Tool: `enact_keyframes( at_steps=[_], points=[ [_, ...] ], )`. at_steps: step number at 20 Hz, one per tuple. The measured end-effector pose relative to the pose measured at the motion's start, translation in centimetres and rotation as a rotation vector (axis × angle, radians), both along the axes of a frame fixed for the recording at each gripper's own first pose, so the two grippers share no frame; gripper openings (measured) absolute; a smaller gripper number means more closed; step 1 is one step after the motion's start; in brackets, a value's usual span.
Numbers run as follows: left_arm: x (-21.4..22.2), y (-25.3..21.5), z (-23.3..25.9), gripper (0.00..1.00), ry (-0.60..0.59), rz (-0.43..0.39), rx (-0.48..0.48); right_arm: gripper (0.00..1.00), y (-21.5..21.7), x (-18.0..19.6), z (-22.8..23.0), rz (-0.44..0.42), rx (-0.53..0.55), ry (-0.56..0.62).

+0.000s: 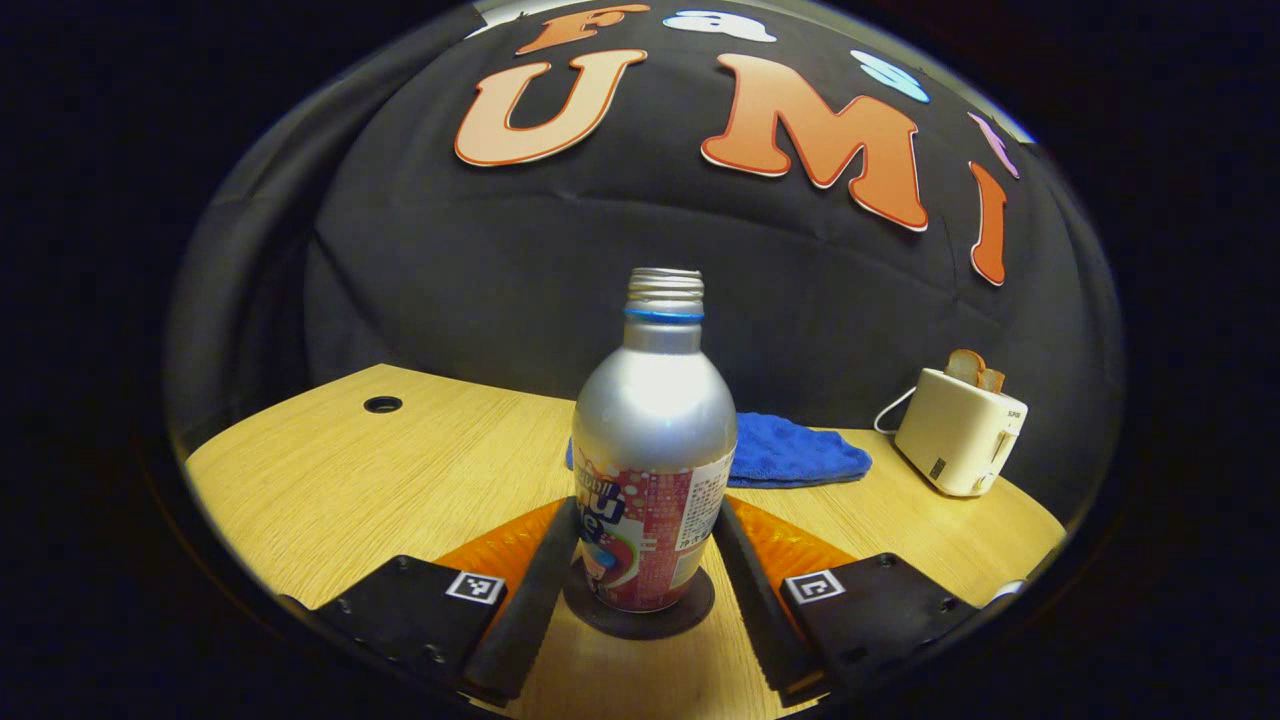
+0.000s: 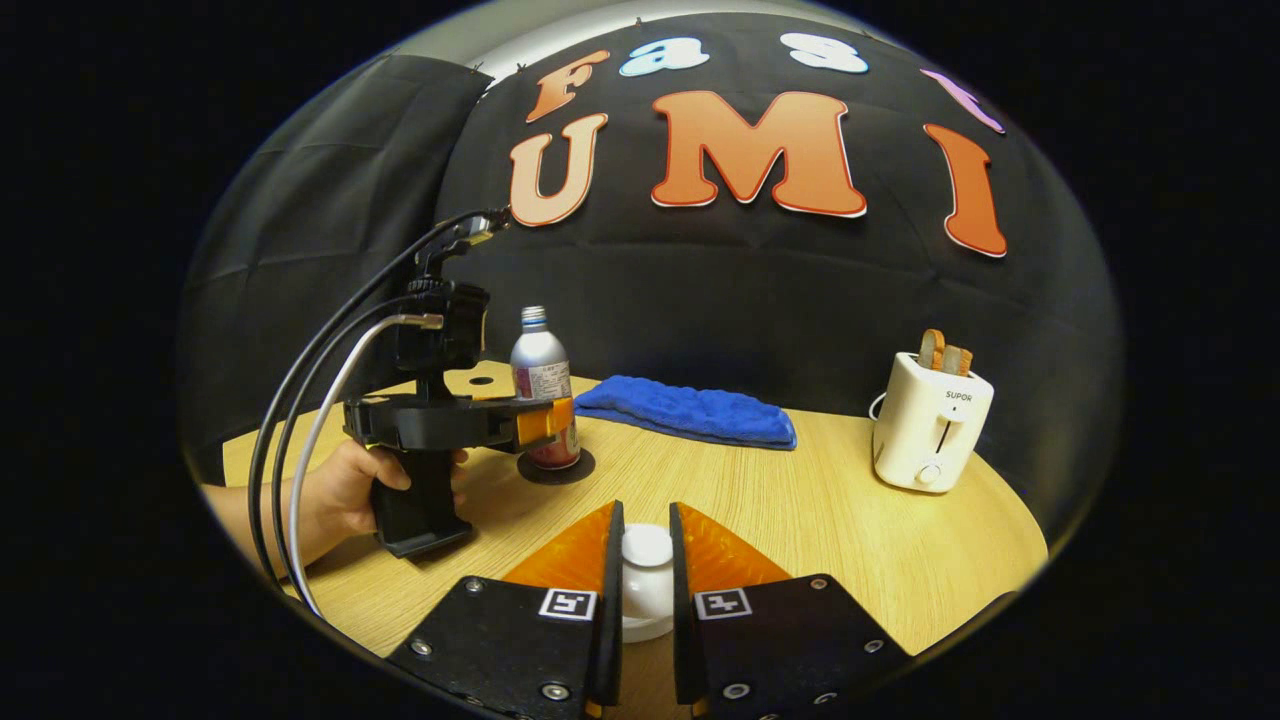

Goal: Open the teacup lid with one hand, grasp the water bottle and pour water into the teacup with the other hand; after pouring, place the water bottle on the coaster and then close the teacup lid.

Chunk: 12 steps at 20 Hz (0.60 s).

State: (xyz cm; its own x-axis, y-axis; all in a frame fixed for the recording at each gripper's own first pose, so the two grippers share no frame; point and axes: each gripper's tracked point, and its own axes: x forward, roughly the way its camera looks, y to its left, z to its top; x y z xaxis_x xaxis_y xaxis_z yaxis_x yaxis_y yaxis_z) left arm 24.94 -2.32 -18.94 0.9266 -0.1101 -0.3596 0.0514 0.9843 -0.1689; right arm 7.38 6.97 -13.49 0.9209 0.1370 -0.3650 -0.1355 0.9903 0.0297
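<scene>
A silver water bottle (image 1: 650, 430) with no cap stands upright on a dark round coaster (image 1: 640, 625) on the wooden table. My left gripper (image 1: 645, 520) has a finger against each side of the bottle's lower body. The right gripper view shows that gripper (image 2: 548, 420) around the bottle (image 2: 540, 365) on the coaster (image 2: 555, 470), held by a hand (image 2: 345, 485). My right gripper (image 2: 645, 510) is shut on the round knob of the white teacup lid (image 2: 647, 575). The cup under the lid is hidden by the fingers.
A folded blue cloth (image 1: 800, 450) lies behind the bottle near the table's back edge. A white toaster (image 2: 930, 420) with bread slices stands at the right with its cord behind. A cable hole (image 1: 383, 404) sits in the table's far left.
</scene>
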Motion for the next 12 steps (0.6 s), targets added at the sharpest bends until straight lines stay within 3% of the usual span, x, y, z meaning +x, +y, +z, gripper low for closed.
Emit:
enact_keyframes(
  at_steps=[2, 4, 12],
  points=[
    [-0.1, -0.1, 0.4, 0.87, 0.000, -0.007, 0.006, 0.22, 0.1, 0.1, -0.2, 0.001, 0.004, 0.005],
    [-0.5, -0.3, 1.5, 1.00, -0.013, -0.008, 0.005, 0.22, 0.3, 0.1, -0.5, 0.002, 0.006, 0.007],
    [-4.4, 1.7, 3.9, 0.99, -0.020, 0.019, -0.009, 0.21, 1.3, 0.2, -0.7, 0.016, 0.025, -0.004]
  ],
)
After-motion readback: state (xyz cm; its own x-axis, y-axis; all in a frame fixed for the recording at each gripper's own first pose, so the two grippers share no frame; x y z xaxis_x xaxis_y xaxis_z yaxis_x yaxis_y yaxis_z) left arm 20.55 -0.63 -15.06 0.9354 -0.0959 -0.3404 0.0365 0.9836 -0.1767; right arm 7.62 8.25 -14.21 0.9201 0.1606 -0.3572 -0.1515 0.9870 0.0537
